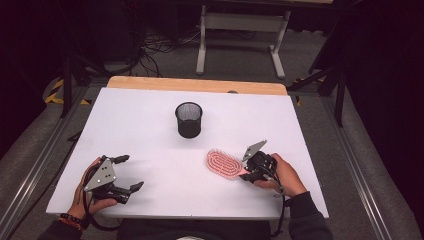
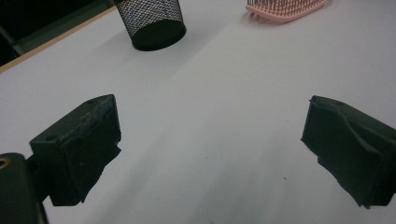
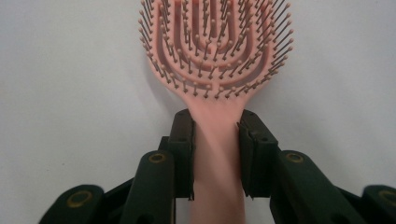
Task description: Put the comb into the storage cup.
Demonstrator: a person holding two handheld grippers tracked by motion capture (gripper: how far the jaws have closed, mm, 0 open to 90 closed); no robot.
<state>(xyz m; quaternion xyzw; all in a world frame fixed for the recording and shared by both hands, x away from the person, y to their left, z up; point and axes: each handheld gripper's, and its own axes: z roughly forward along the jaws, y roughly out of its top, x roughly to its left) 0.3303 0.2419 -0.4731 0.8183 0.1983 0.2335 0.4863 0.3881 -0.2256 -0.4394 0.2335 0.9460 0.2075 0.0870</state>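
A pink hairbrush [image 1: 223, 164] lies bristles up on the white table, right of centre. My right gripper [image 1: 248, 172] is shut on its handle [image 3: 217, 154], one black jaw pressed against each side, with the bristled head [image 3: 215, 44] stretching away ahead of the jaws. A black mesh cup [image 1: 188, 119] stands upright in the middle of the table, farther back; it also appears as the mesh cup [image 2: 150, 21] in the left gripper view, with the hairbrush [image 2: 285, 8] at the top right. My left gripper [image 1: 126, 173] rests at the front left, open wide, nothing between its fingers [image 2: 77, 149].
The white board [image 1: 150, 145] covers a wooden table whose far edge [image 1: 197, 84] shows behind it. A white table frame [image 1: 242, 30] and cables stand on the floor beyond. Bare board lies between the two grippers.
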